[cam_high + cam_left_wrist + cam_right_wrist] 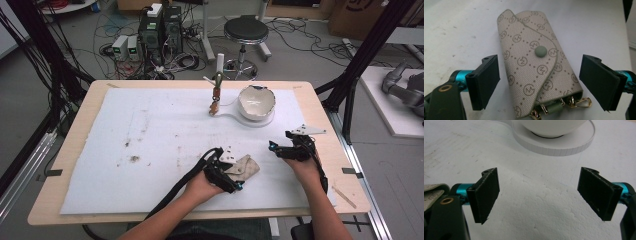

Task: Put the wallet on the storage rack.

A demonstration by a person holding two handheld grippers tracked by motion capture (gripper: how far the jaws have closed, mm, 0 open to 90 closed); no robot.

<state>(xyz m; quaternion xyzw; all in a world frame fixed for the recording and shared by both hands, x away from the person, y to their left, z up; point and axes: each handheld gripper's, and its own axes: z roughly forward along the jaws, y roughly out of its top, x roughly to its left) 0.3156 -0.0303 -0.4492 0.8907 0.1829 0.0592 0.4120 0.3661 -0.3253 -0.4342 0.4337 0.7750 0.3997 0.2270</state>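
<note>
Item: key pouch (536, 67), snapped shut, flat on the white mat (150, 130) between my left gripper's (540, 83) wide-open jaws, untouched; right gripper (539, 195) open and empty nearby; step, I judge: approach—next, close squarely across its sides.

- A wooden surface (320, 107) carries a white foam sheet (150, 125).
- Beyond the surface: a black stool (245, 30), computer towers (161, 27), tangled cables (115, 30) on grey floor (310, 55).
</note>
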